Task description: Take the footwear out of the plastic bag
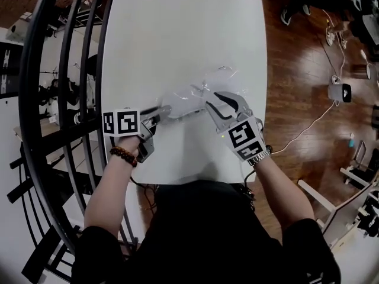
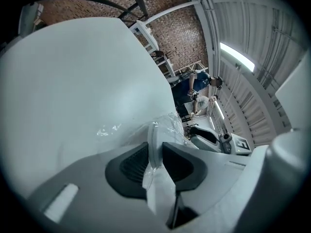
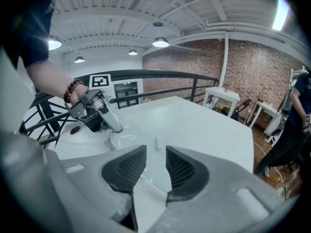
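Note:
A crumpled clear plastic bag [image 1: 210, 81] lies on the white table [image 1: 177, 34], with pale white footwear [image 1: 186, 110] in it, hard to make out. My left gripper [image 1: 164, 110] comes in from the left. In the left gripper view its jaws [image 2: 155, 147] stand narrow, and the pads press on a thin white edge of the footwear [image 2: 152, 140] wrapped in film [image 2: 167, 123]. My right gripper [image 1: 220, 102] sits at the bag's near right side. Its jaws [image 3: 155, 152] are apart over the film [image 3: 121, 140], with nothing pressed between them, and the left gripper [image 3: 116, 126] shows beyond.
A black metal railing [image 1: 65, 99] runs close along the table's left side. Wooden floor [image 1: 308, 70] lies to the right, with a white cable and a small device [image 1: 339, 92] on it. A person [image 2: 194, 89] stands far behind. The table's far half [image 1: 183, 16] is bare.

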{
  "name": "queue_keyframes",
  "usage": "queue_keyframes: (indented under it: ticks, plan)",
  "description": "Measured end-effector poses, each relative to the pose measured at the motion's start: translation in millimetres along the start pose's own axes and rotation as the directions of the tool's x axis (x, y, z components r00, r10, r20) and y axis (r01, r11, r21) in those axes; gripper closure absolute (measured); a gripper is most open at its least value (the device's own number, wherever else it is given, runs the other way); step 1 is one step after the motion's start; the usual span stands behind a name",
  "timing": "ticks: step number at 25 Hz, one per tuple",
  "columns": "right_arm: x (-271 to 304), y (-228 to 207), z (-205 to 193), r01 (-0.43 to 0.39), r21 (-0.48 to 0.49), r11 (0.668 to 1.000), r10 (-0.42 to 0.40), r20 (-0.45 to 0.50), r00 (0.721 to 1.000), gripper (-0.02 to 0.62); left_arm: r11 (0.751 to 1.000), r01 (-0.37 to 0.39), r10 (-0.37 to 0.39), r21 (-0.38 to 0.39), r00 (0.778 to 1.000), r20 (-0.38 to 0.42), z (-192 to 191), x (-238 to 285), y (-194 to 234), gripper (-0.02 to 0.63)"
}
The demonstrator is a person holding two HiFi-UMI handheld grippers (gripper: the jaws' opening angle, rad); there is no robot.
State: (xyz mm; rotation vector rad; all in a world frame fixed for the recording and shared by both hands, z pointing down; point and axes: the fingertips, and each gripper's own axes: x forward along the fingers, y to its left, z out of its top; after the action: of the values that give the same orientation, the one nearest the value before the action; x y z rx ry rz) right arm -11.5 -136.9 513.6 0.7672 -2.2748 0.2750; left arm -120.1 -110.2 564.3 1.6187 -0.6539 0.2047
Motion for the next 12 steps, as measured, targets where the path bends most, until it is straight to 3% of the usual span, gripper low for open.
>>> queue_keyframes:
  ticks: [5,12]
  plan:
    - [16.7,-33.7,-36.5,0.044,0.084,0.995,-0.032,-0.137,0.99,0.485,1.0,0.022,-0.022,-0.006,1.0,0.016,4.2,-4.2,-1.4,0.506]
    - [10.9,-64.6,-48.8,0.136,0.113,0.984,-0.116,-0.164,0.98,0.485,0.999,0.043,-0.041,-0.025,0.997,0.061,10.9,-10.7,-8.6,0.512]
